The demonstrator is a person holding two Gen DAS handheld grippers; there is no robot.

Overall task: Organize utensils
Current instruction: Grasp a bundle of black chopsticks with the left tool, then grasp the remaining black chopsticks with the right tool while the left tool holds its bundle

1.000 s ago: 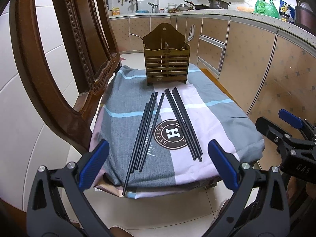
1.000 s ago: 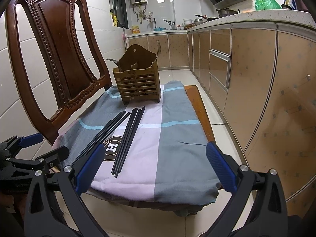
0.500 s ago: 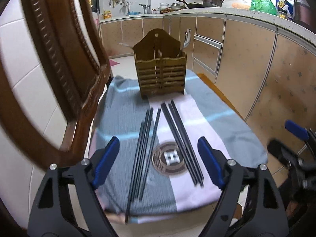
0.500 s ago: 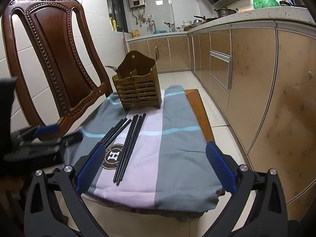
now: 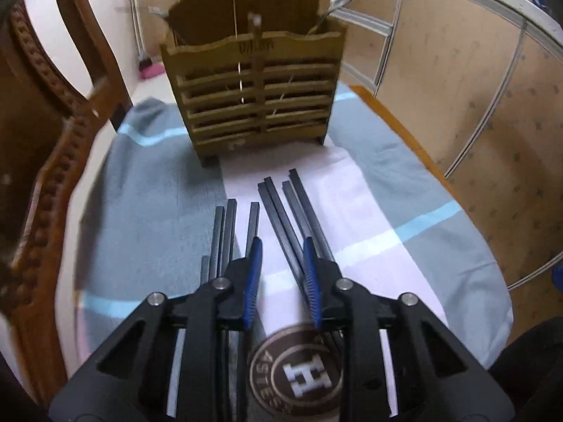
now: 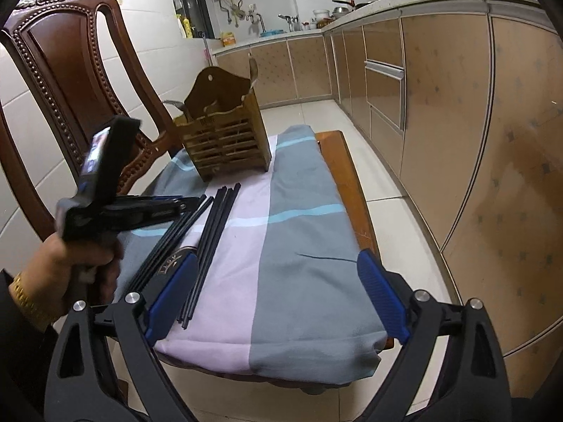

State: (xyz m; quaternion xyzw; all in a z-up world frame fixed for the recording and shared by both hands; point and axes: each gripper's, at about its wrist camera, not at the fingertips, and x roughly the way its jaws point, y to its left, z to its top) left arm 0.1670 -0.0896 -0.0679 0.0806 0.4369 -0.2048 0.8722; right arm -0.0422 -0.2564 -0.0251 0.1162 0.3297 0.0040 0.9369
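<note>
I read a large white letter "H" in the round brown badge (image 5: 297, 372) printed on the cloth (image 5: 404, 190), and along the badge's rim the letters "ASTES", the rest cut off by my left tool. The wooden holder (image 5: 253, 81) carries a short engraved word on its top front board, too blurred for me to make out in either view.
</note>
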